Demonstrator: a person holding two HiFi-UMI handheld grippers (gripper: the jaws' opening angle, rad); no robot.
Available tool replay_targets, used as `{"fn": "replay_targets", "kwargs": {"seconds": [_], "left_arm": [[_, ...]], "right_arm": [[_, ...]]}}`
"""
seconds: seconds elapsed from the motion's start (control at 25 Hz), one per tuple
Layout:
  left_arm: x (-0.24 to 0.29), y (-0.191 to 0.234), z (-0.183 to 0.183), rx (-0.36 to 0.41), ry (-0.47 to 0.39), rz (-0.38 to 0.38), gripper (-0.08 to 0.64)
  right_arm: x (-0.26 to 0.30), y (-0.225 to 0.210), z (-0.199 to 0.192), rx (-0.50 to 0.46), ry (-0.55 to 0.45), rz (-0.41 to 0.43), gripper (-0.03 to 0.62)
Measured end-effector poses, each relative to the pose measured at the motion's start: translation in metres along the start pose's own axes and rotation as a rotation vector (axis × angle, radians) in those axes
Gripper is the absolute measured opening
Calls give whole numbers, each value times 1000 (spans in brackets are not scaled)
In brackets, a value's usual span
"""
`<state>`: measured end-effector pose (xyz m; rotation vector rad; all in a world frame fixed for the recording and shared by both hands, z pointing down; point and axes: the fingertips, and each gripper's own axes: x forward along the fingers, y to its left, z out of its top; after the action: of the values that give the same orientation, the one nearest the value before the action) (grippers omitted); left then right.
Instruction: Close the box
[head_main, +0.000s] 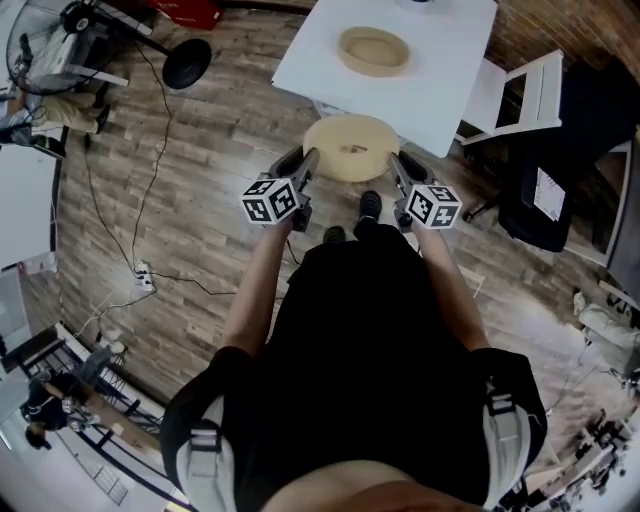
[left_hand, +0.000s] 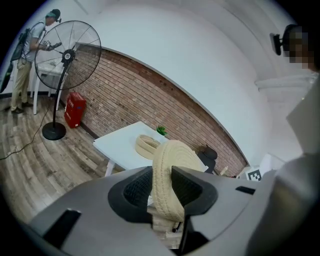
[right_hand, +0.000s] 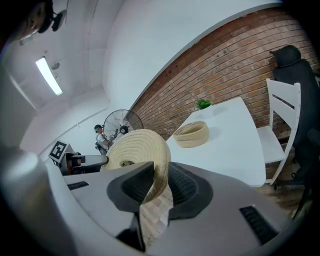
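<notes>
The lid (head_main: 351, 147), a flat round disc of pale coiled rope, hangs roughly level just off the counter's (head_main: 440, 90) near edge. The left tool (head_main: 312, 157) and right tool (head_main: 396, 160) pinch its rim. The box (head_main: 374, 50), a shallow open basket of the same weave, sits upright on the counter.

Two tools are in view, the left tool (head_main: 305, 165) and the right tool (head_main: 400, 165), along with one woven lid (head_main: 351, 147). There is one woven box (head_main: 374, 50), one white surface (head_main: 440, 90) and one green plant (right_hand: 203, 104). The room also has one white chair (head_main: 525, 95), one black office chair (right_hand: 289, 60) and one standing fan (left_hand: 67, 50)
</notes>
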<state>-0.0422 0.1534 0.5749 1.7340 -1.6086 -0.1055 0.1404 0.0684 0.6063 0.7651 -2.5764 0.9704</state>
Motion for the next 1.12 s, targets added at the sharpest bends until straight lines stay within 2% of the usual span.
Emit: {"fn": "replay_targets", "kwargs": {"seconds": [0.52, 1.12], "left_arm": [[26, -13, 9, -11, -28, 81, 129], [63, -10, 25, -3, -50, 87, 129]], "right_arm": [[17, -30, 29, -20, 36, 84, 86], [38, -55, 54, -50, 48, 103, 86]]}}
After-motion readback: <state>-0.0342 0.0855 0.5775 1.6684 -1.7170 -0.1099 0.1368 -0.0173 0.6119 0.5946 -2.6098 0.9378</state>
